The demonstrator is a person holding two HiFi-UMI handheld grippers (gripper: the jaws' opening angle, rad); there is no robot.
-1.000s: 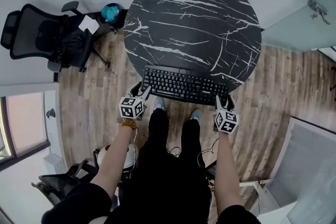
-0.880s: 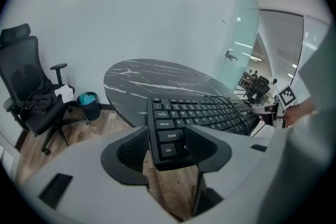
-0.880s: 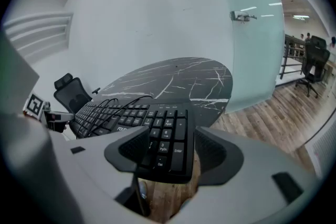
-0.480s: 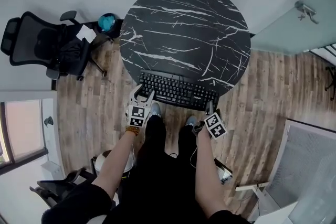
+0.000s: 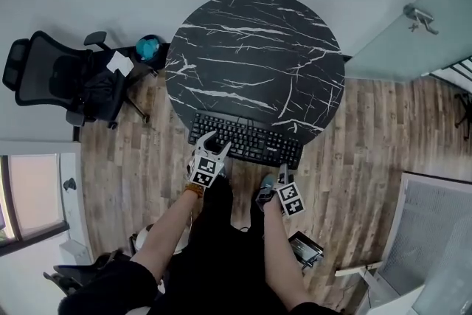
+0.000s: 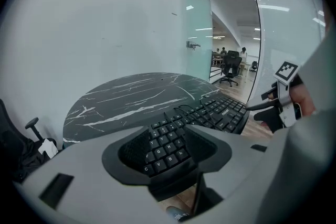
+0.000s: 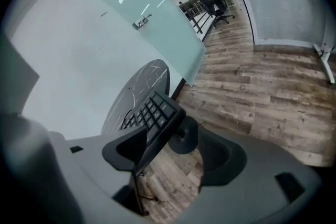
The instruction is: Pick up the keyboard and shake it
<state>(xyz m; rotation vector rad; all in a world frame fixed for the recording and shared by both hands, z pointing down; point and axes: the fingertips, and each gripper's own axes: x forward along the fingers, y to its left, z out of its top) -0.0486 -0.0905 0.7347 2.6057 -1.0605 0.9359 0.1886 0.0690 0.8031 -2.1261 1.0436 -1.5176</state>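
Left gripper (image 5: 212, 142) and right gripper (image 5: 280, 177) have drawn inward off the ends of the keyboard (image 5: 247, 140), which lies on the table's (image 5: 258, 48) near edge. Left fingers (image 6: 68, 165) stand wide and empty. Right fingers (image 7: 252, 176) have just been opening, with nothing between them.

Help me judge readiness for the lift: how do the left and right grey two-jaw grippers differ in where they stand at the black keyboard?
The left gripper reaches over the black keyboard's left part, keys showing between its jaws. The right gripper sits short of the keyboard's right end, with wood floor between its jaws. The right gripper's jaws have just been opening; the left gripper's stand wide. Shared: both are open, and neither clamps the keyboard.
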